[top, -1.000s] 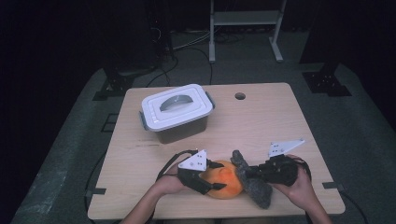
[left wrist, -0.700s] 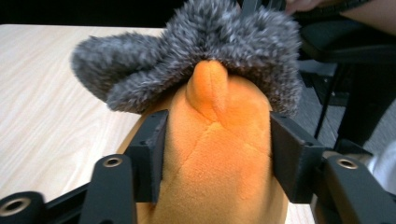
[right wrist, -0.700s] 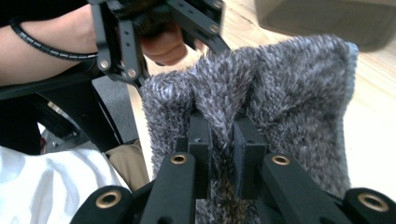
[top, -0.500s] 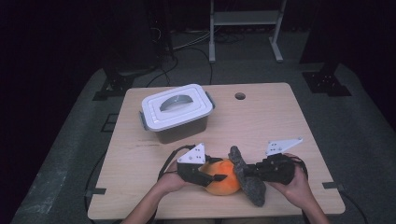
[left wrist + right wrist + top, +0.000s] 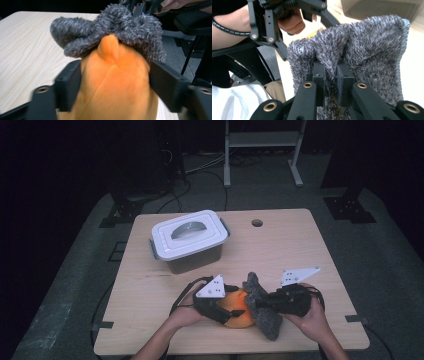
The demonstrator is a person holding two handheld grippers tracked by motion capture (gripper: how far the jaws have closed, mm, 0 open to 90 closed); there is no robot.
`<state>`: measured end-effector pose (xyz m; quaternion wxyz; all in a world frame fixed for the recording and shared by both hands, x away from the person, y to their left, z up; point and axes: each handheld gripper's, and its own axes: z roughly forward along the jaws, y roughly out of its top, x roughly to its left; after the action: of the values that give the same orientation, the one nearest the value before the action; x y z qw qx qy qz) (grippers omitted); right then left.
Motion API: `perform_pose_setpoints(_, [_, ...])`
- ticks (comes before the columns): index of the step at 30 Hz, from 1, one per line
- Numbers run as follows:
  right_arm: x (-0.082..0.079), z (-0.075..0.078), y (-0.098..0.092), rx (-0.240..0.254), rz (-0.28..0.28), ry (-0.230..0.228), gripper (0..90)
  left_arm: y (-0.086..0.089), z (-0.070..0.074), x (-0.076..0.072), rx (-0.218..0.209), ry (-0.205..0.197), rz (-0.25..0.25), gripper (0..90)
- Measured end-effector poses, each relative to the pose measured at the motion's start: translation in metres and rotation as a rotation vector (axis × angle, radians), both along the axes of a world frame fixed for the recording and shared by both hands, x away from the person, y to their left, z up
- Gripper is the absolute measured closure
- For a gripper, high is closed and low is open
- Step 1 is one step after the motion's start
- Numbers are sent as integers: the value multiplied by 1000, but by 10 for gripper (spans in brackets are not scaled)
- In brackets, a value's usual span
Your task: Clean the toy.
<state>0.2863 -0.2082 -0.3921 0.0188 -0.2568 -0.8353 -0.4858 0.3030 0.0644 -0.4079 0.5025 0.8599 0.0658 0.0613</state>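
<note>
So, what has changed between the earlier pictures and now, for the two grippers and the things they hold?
The left gripper has just been opening its jaws, with the round orange plush toy between them. The fuzzy grey cloth shifted slightly left, against the toy. The right gripper stays clamped on the cloth. The white lidded plastic box has not moved.

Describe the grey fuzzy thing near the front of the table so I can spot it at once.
On the light wooden table, look at the near edge between the two hands. The shaggy grey cloth drapes against the round orange soft toy; nothing else there is grey and furry.
</note>
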Motion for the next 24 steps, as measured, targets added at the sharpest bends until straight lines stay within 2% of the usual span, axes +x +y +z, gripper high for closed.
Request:
perform_pose_setpoints(3, [1,-2,-6,-6,-11,6,793,4,-5,6,-1,42,8,121])
perform_pose_setpoints(5, [1,-3,-9,-8,-20,16,793,5,-9,11,1,75,4,116])
perform_pose_setpoints(7, [2,-4,-12,-9,-26,16,793,5,-12,12,4,86,-8,129])
perform_pose_setpoints(8, [3,-4,-13,-13,-28,18,793,6,-12,11,10,83,-15,150])
perform_pose_setpoints(9, [3,-5,-14,-14,-31,19,793,6,-12,11,15,78,-23,208])
perform_pose_setpoints(12, [5,-6,-16,-10,-37,24,793,7,-10,8,22,59,-11,373])
perform_pose_setpoints(14, [5,-6,-16,-8,-43,23,793,7,-6,6,24,47,2,432])
perform_pose_setpoints(17, [3,0,-18,11,-55,6,795,9,3,4,32,19,30,445])
perform_pose_setpoints(20, [1,9,-17,55,-57,-20,795,7,7,1,108,-41,62,444])
perform_pose_setpoints(22, [-1,14,-12,64,-47,-36,795,4,5,-1,109,-39,53,443])
perform_pose_setpoints(24, [-1,13,-6,44,-40,-41,794,4,5,-2,110,-41,53,441])
